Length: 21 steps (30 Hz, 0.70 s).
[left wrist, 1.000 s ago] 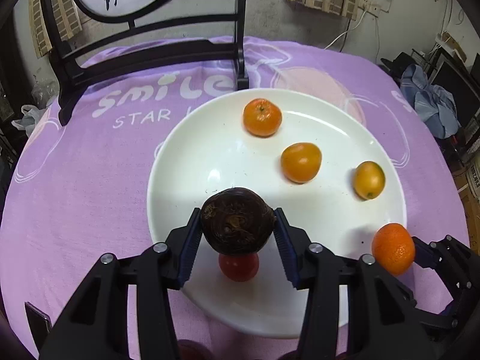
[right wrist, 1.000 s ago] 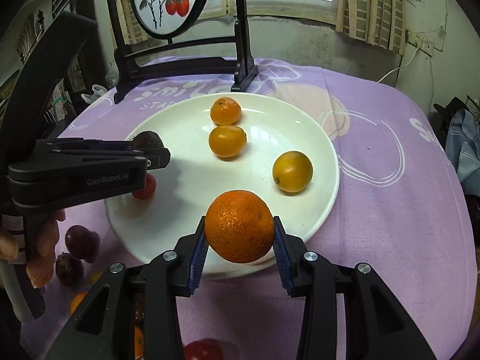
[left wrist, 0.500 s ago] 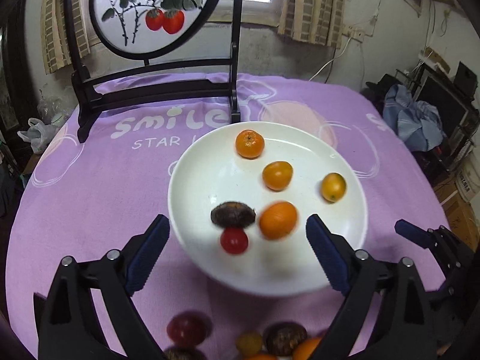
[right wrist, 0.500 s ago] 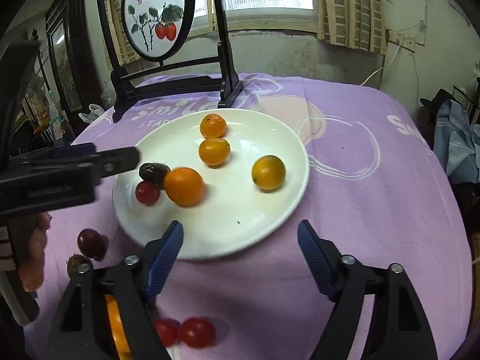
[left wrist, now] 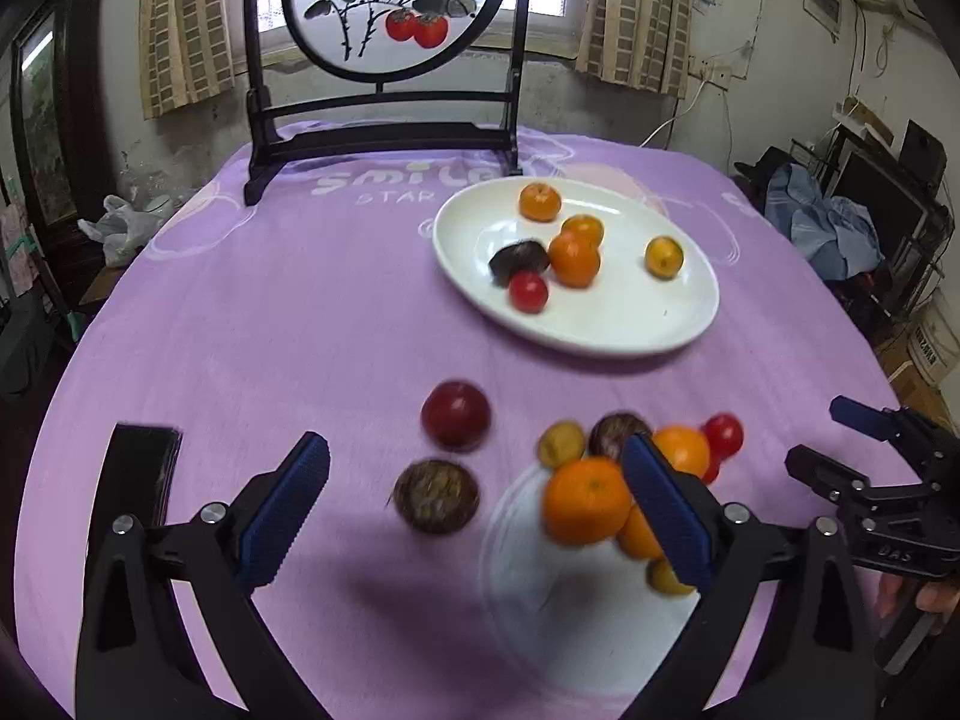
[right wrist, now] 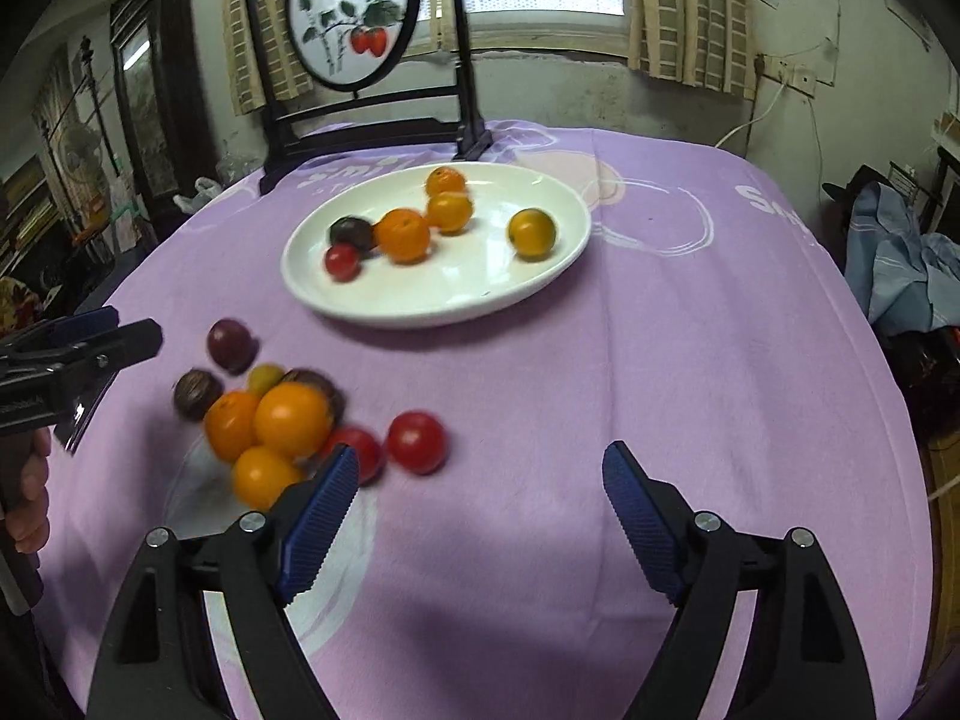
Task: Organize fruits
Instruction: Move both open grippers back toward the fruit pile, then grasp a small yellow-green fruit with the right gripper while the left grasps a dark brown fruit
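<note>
Purple tablecloth [left wrist: 270, 312], white plate [left wrist: 606, 330] upper right holding six fruits. Left gripper [left wrist: 474, 510] and right gripper [right wrist: 480, 516] both gape empty over a blurry loose pile, probably oranges [right wrist: 291, 420].

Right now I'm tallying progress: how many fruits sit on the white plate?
6 on the white plate: far mandarin, orange fruit, big orange, yellow-orange fruit, dark fruit, red tomato. None seems hidden.
</note>
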{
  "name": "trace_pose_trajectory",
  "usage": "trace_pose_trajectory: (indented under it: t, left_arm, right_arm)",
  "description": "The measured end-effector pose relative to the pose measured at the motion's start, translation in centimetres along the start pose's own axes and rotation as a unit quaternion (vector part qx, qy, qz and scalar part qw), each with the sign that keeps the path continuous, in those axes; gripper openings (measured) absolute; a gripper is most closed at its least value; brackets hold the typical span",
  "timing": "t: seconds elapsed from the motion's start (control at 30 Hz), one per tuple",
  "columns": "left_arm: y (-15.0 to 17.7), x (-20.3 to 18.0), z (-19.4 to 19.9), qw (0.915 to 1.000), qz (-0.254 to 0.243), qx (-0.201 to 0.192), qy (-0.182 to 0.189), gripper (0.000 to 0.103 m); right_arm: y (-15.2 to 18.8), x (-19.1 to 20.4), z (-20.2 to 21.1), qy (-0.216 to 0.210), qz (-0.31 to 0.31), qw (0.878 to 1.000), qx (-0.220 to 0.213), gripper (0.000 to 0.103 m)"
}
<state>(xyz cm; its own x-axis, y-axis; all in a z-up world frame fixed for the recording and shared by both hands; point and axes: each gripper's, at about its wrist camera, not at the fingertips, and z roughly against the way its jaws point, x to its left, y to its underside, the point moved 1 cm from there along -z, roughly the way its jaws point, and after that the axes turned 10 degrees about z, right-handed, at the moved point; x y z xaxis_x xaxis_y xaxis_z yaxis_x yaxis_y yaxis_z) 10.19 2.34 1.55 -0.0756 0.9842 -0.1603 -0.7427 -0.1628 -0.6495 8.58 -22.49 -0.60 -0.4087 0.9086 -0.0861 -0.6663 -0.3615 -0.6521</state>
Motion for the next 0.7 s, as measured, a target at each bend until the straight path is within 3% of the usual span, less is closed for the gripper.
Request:
trace_pose_trajectory:
  t: [0.23, 0.7]
  left_arm:
    - [3.6, 1.4, 0.1, 0.9998, 0.007, 0.019, 0.001, 0.096]
    - [7.1, 2.7, -1.7, 0.9977, 0.029, 0.062, 0.007, 0.096]
  right_arm:
    - [2.0, 3.9, 1.1, -0.020, 0.036, 0.999, 0.004, 0.084]
    - [3.2, 7.9, -0.6, -0.060, 0.059, 0.996, 0.039, 0.084]
